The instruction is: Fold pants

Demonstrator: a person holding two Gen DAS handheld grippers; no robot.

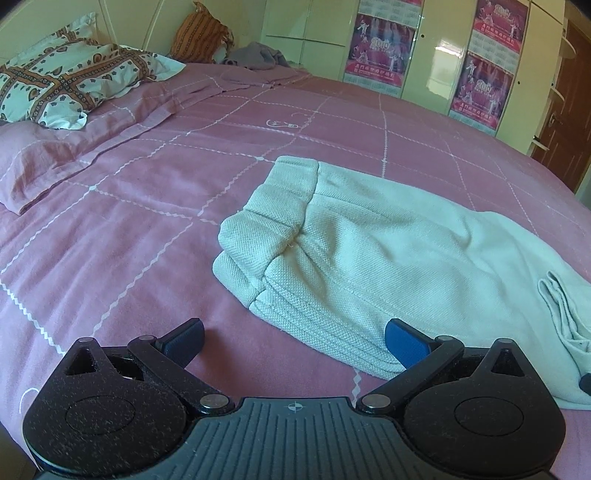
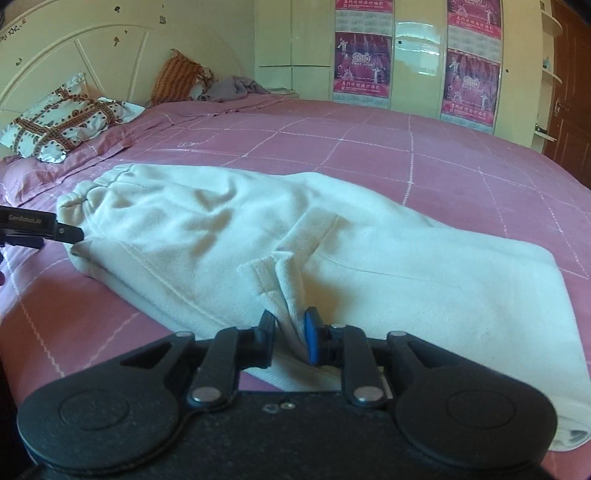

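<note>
Cream knitted pants (image 1: 388, 251) are lying on the pink bedspread (image 1: 147, 192) of the bed, folded over along their length so the two ribbed cuffs (image 1: 266, 221) are stacking one on the other at the end nearest the pillows. The left gripper (image 1: 293, 341) is hovering just above the bedspread at that cuffed end with its jaws spread wide and nothing between them; its right-hand blue pad (image 1: 404, 341) is sitting right at the edge of the lower ribbed hem, though whether it is touching the cloth I cannot tell. In the right wrist view the pants (image 2: 369, 258) are stretching from the cuffs at the left across to a broad flat end at the right, and the right gripper (image 2: 290, 339) is pinching a raised fold of the fabric near a stitched pocket edge (image 2: 266, 273), with the cloth standing up between its narrowed jaws. The left gripper's dark tip (image 2: 66, 233) is showing at the left edge of that view, just beside the cuffs. A patterned pillow (image 1: 66, 85) and an orange cushion (image 1: 201, 35) are lying at the head of the bed, and a cupboard with purple posters (image 1: 484, 66) is standing behind.
</note>
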